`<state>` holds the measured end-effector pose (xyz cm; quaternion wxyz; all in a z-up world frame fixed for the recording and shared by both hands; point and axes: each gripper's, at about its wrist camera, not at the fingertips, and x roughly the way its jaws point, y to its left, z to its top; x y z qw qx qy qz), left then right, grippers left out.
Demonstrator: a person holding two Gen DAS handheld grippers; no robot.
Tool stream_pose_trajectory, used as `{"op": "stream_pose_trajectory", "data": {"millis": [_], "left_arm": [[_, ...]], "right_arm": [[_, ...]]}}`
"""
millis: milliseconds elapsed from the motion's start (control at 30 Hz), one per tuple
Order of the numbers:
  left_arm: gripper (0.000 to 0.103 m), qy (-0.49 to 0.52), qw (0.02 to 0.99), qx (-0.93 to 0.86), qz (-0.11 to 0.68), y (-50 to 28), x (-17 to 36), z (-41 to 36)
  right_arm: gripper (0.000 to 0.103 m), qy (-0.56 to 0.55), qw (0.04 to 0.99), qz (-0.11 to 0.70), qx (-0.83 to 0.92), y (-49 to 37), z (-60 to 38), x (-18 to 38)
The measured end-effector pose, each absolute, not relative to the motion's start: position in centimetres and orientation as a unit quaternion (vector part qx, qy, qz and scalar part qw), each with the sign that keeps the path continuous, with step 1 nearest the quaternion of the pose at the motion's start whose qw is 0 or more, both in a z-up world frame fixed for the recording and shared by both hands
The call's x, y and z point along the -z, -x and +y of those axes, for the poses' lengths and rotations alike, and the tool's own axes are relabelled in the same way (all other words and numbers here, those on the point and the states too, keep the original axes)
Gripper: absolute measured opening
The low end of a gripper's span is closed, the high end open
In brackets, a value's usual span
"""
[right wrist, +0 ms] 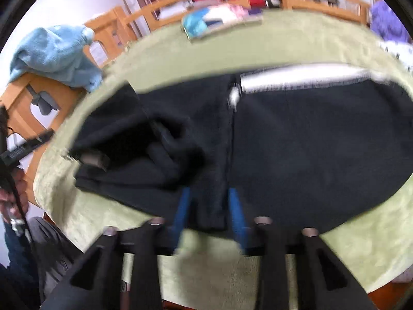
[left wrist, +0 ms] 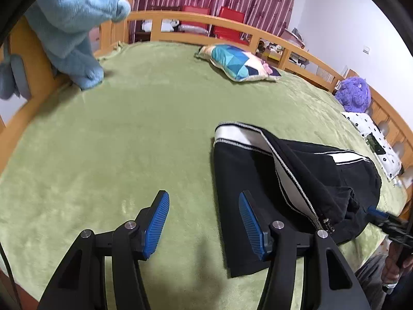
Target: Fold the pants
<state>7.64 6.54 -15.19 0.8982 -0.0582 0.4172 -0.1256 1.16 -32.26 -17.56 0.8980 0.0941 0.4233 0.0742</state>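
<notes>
Pants [left wrist: 291, 180] lie bunched on the green bed [left wrist: 129, 142], right of the left gripper [left wrist: 204, 222], whose jaws stand spread over bare blanket. Right gripper [right wrist: 209, 209] is nearer, jaws apart astride the near edge; whether they press it, I cannot tell.

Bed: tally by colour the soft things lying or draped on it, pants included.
Black: 1, pants
Light blue: 1, fleece garment over the rail
Purple: 1, plush toy
Multicoloured: 1, patchwork pillow
Total: 4
</notes>
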Motion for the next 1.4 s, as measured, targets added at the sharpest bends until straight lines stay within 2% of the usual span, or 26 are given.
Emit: {"op": "stream_pose_trajectory", "data": {"millis": [33, 233, 400, 467, 500, 533, 567, 800, 833, 933, 1033, 1167, 1333, 1400], "left_arm": [[0.054, 0.059, 0.896, 0.126, 0.421, -7.8, 15.4, 6.6], [0.054, 0.061, 0.904, 0.106, 0.410, -8.0, 15.5, 7.5], [0.054, 0.087, 0.904, 0.081, 0.411, -8.1, 15.8, 10.2], [0.054, 0.101, 0.903, 0.072, 0.411, -8.1, 16.0, 11.3], [0.054, 0.105, 0.903, 0.070, 0.411, -8.1, 16.1, 11.7], [0.054, 0.110, 0.903, 0.067, 0.411, -8.1, 16.2, 12.1], [0.054, 0.116, 0.902, 0.065, 0.412, -8.1, 16.4, 12.5], [0.054, 0.122, 0.895, 0.059, 0.424, -9.2, 17.6, 13.0], [0.054, 0.118, 0.895, 0.059, 0.427, -9.4, 17.7, 12.8], [0.054, 0.112, 0.893, 0.061, 0.432, -9.8, 18.0, 12.3], [0.054, 0.106, 0.893, 0.064, 0.433, -10.1, 18.1, 11.7], [0.054, 0.098, 0.892, 0.076, 0.434, -10.3, 17.9, 10.5], [0.054, 0.083, 0.894, 0.088, 0.431, -9.8, 17.5, 8.8], [0.054, 0.078, 0.895, 0.093, 0.429, -9.6, 17.3, 8.1]], "right_arm": [[0.066, -0.078, 0.906, 0.406, -0.089, -1.2, -31.2, 16.3], [0.068, 0.011, 0.913, 0.362, -0.187, -3.2, -22.4, 14.1], [0.070, 0.053, 0.900, 0.367, -0.231, -4.7, -16.9, 16.5], [0.070, 0.101, 0.897, 0.379, -0.204, -5.7, -15.3, 18.5], [0.065, 0.127, 0.897, 0.380, -0.187, -6.1, -14.7, 19.3], [0.036, 0.149, 0.898, 0.378, -0.169, -6.4, -14.6, 19.8], [0.013, 0.157, 0.898, 0.380, -0.157, -6.9, -14.8, 20.0], [0.013, 0.060, 0.936, 0.335, -0.089, -11.4, -22.6, 14.1], [0.016, 0.048, 0.938, 0.336, -0.074, -12.3, -23.8, 13.7], [0.038, -0.008, 0.930, 0.368, -0.019, -15.8, -28.9, 13.9], [0.039, -0.033, 0.922, 0.387, -0.004, -16.3, -31.4, 14.7], [0.056, -0.051, 0.914, 0.401, -0.032, -13.1, -32.1, 16.5], [0.056, -0.032, 0.891, 0.449, -0.053, -9.1, -30.5, 20.4], [0.031, -0.021, 0.889, 0.454, -0.049, -7.8, -30.0, 21.2]]}}
